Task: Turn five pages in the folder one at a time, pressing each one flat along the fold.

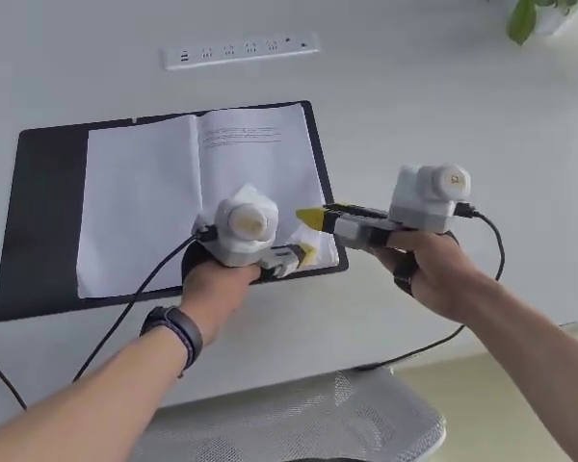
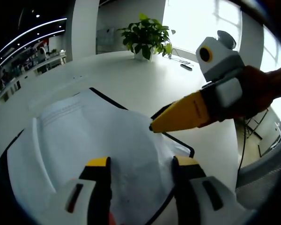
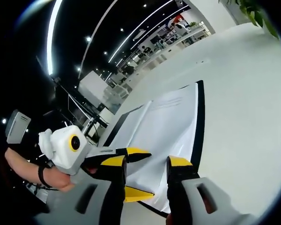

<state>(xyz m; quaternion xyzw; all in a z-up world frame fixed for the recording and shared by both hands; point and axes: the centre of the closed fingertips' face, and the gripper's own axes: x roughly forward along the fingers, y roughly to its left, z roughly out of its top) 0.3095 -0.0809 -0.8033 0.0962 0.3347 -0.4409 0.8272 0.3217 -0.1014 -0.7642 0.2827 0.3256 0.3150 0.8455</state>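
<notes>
The black folder (image 1: 39, 231) lies open on the white table, with white pages (image 1: 144, 192) spread left and right of the fold. My left gripper (image 1: 303, 256) hovers over the right page's lower right corner. In its own view it (image 2: 141, 164) is open, and the page (image 2: 84, 136) lies flat under the jaws with nothing gripped. My right gripper (image 1: 310, 219) points leftward at the same corner from the right. Its yellow tip (image 2: 152, 126) hangs just above the page edge. In the right gripper view it (image 3: 147, 164) stands open above the folder's black edge (image 3: 200, 112).
A white power strip (image 1: 241, 50) lies beyond the folder. A potted plant (image 1: 535, 14) stands at the far right corner. Cables trail from both grippers over the table's near edge, and a mesh chair (image 1: 299, 423) sits below it.
</notes>
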